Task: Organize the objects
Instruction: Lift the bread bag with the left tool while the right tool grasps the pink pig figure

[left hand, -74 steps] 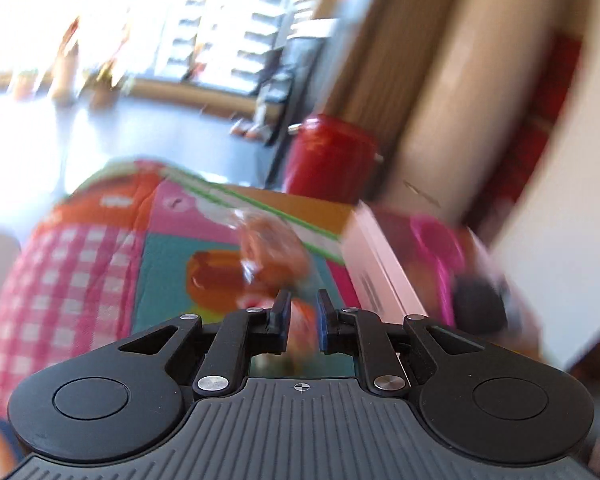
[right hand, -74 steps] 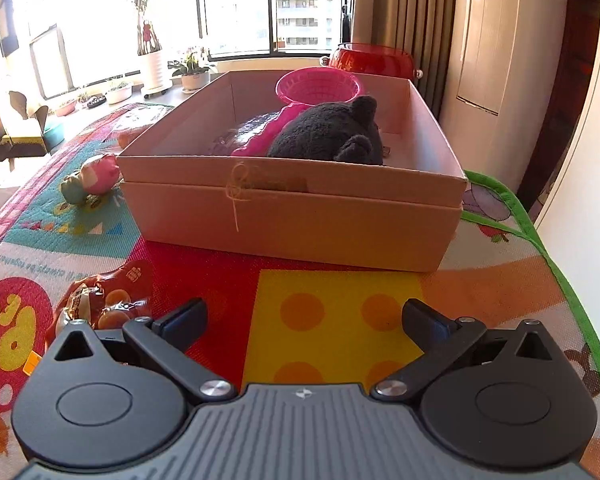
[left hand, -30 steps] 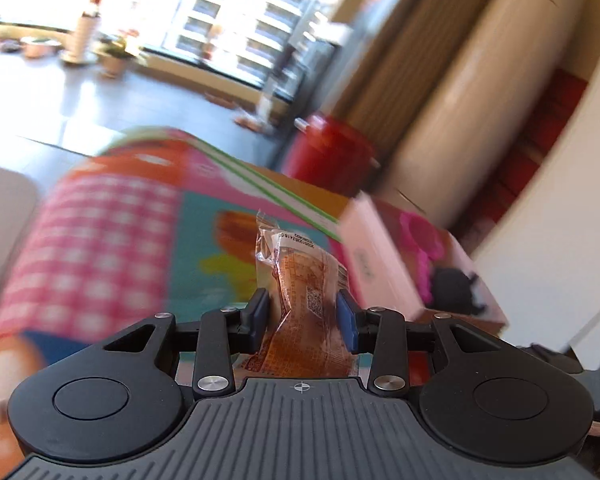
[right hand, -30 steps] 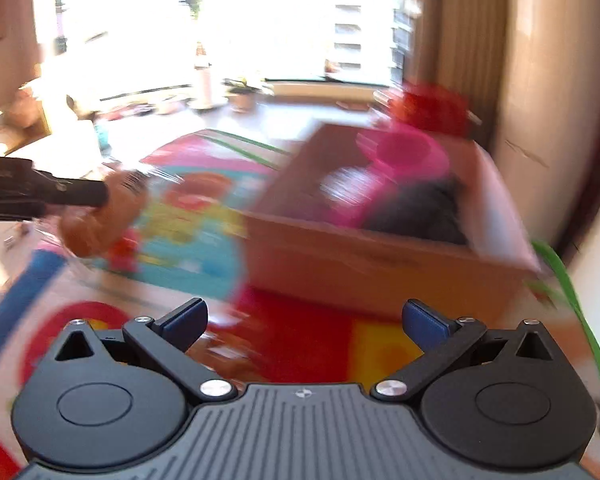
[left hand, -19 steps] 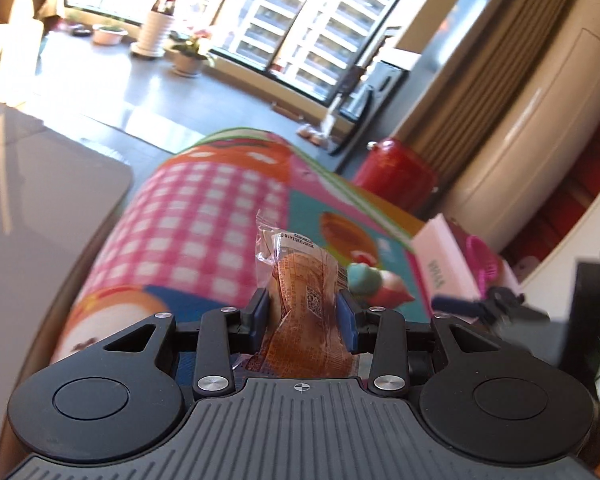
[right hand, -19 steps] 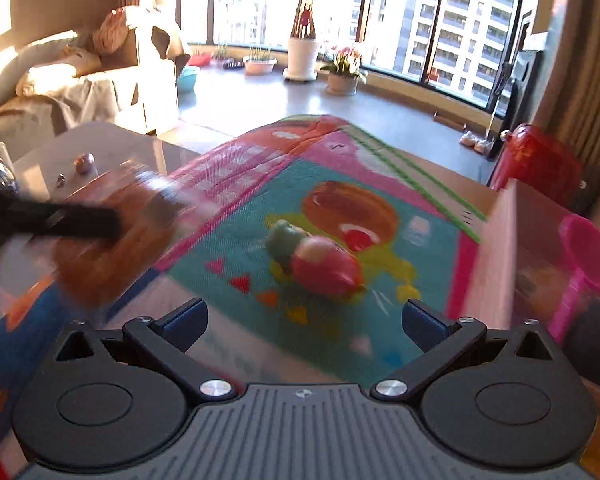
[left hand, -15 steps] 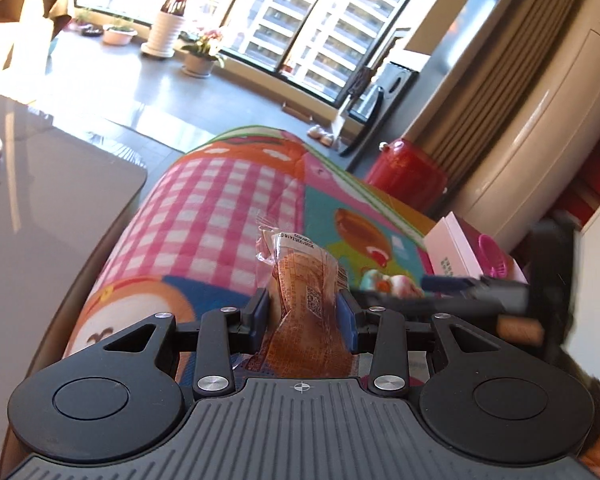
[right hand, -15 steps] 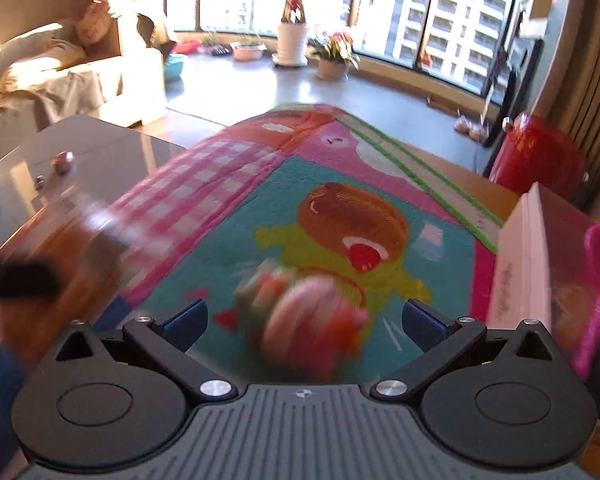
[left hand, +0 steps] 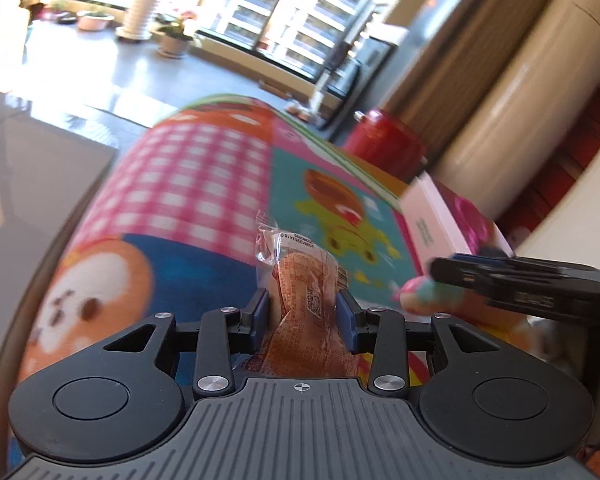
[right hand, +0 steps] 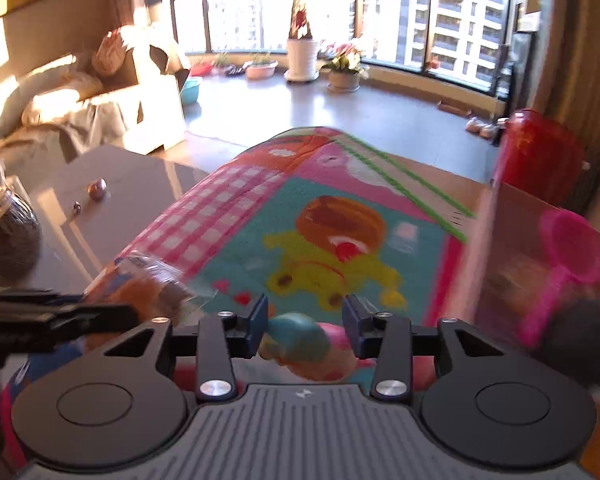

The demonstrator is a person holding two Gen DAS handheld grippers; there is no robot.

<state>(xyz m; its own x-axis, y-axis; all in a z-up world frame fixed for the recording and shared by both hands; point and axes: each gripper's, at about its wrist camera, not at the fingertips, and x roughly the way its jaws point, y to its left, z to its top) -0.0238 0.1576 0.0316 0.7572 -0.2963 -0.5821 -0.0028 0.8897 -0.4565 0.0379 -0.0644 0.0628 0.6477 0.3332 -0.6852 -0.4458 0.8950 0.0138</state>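
The left hand-held gripper pinches a light, crinkly snack packet mid-body; the right hand-held gripper clasps a soft, squashy toy.

Left gripper: jaws closed in on a snack packet, pads pressing both its sides, packet standing upright between them. It also shows at the left edge of the right wrist view, blurred. Right gripper: jaws narrowed around a pink and teal toy; contact unclear through blur. In the left wrist view its fingers reach in from the right.
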